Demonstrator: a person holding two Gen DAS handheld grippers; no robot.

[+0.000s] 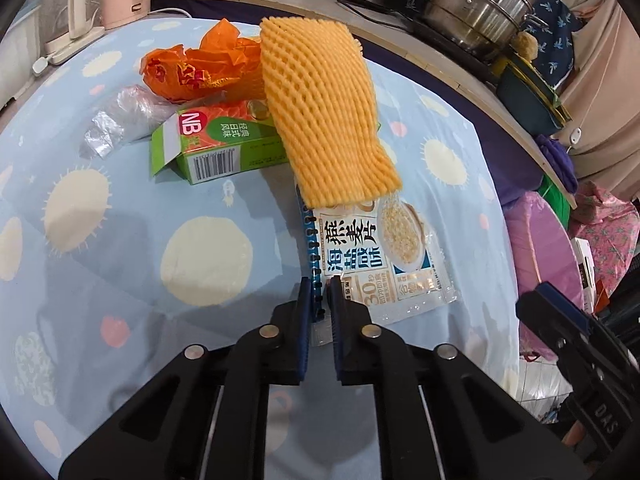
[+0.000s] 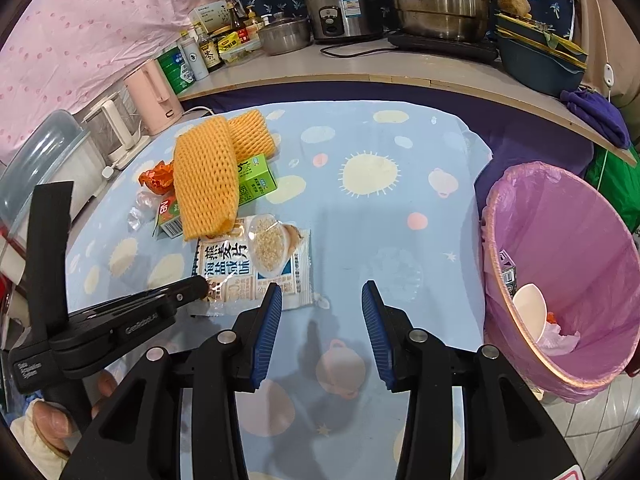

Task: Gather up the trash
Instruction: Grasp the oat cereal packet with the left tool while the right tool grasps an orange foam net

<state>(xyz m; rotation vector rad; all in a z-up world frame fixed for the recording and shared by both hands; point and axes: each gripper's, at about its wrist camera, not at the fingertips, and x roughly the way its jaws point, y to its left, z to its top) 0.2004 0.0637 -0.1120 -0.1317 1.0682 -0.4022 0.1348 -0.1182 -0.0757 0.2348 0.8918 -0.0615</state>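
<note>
Oatmeal packet (image 1: 380,256) (image 2: 256,268) lies flat on the tabletop (image 1: 132,216) (image 2: 384,208), its printed face up, and the left gripper (image 1: 320,300) (image 2: 200,290) is clenched on the packet's near edge, the blue pads pressed close with the clear seam between them. At the packet's 12 o'clock a yellow foam net (image 1: 324,108) (image 2: 206,178) rests with its lower end overlapping the packet's top edge. In the left wrist view, at 9 o'clock from the net, a green carton (image 1: 216,144) (image 2: 256,178) lies on its side with one flap open and a barcode showing; the net leans over it. An orange wrapper (image 1: 200,68) (image 2: 158,178) sits crumpled at the carton's 12 o'clock, touching it, and a clear plastic film (image 1: 120,120) (image 2: 138,210) lies at the carton's 9 o'clock. In the right wrist view a second foam net (image 2: 252,132) peeks out behind the first.

The right gripper (image 2: 322,328) hangs released above bare cloth, its fingers spread wide, at 4 o'clock from the packet and apart from it. At 3 o'clock in that view stands a bin (image 2: 568,248) lined with a pink bag, beside the tabletop's edge, with a white cup (image 2: 530,312) and other scraps inside.

At 12 o'clock, beyond the tabletop, a counter (image 2: 360,68) carries a rice cooker (image 2: 344,8), a steel pot (image 2: 440,4), bottles and a pink kettle (image 2: 154,96)
</note>
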